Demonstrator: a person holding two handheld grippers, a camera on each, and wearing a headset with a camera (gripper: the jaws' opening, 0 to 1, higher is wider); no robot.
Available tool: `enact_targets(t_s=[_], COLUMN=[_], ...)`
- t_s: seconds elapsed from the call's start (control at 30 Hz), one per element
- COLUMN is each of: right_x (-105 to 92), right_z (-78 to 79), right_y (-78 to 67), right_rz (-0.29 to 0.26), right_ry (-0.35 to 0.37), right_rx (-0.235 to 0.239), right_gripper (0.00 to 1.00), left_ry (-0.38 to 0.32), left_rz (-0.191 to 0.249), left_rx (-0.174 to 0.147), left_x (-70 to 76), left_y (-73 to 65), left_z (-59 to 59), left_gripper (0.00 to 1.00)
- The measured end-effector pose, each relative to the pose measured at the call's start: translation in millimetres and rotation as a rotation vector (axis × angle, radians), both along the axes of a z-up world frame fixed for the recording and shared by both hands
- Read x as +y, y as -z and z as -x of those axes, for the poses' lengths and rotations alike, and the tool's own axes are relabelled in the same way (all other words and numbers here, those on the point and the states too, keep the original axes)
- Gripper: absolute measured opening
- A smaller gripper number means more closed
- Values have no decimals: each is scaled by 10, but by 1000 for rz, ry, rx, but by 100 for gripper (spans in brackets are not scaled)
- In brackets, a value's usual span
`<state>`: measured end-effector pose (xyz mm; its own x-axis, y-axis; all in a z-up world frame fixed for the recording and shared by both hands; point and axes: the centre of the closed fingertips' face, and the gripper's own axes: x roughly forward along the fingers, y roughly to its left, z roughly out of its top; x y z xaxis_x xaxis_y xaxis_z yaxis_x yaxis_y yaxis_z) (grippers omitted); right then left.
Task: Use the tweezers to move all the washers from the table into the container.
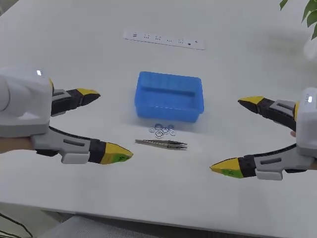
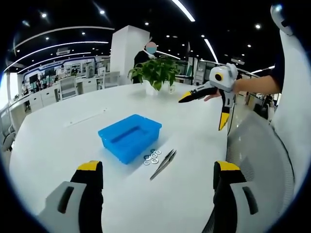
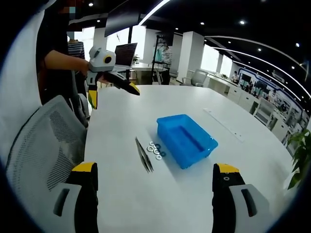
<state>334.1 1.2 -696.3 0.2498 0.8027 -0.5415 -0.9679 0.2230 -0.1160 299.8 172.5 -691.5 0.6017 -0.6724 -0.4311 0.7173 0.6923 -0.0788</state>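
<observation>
Several small metal washers (image 1: 162,131) lie clustered on the white table just in front of the blue container (image 1: 169,96). Silver tweezers (image 1: 161,144) lie flat right in front of the washers. My left gripper (image 1: 105,124) hovers open to the left of them, and my right gripper (image 1: 232,135) hovers open to the right, both with nothing between the jaws. The left gripper view has the container (image 2: 129,136), washers (image 2: 152,157) and tweezers (image 2: 163,164) ahead. The right gripper view shows the container (image 3: 186,139), washers (image 3: 155,150) and tweezers (image 3: 144,155) too.
A white power strip (image 1: 164,40) lies flat at the back of the table (image 1: 237,59). A potted plant (image 2: 154,75) stands at the far right table edge. Grey mesh office chairs (image 3: 43,145) stand along the near edge.
</observation>
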Motion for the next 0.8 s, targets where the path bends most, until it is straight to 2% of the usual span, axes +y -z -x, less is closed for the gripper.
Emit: enact_targets(t_s=[0.5, 0.8], right_x=[20, 19], right_z=[-28, -58], right_y=[173, 256], right_rz=[9, 16], right_ry=[0, -3], right_rx=[35, 42], right_gripper=[99, 99], left_ry=[9, 11], left_rz=[0, -6], left_rx=[43, 56], left_x=[-26, -29], left_y=[163, 257], left_z=[-34, -63], left_gripper=[100, 100])
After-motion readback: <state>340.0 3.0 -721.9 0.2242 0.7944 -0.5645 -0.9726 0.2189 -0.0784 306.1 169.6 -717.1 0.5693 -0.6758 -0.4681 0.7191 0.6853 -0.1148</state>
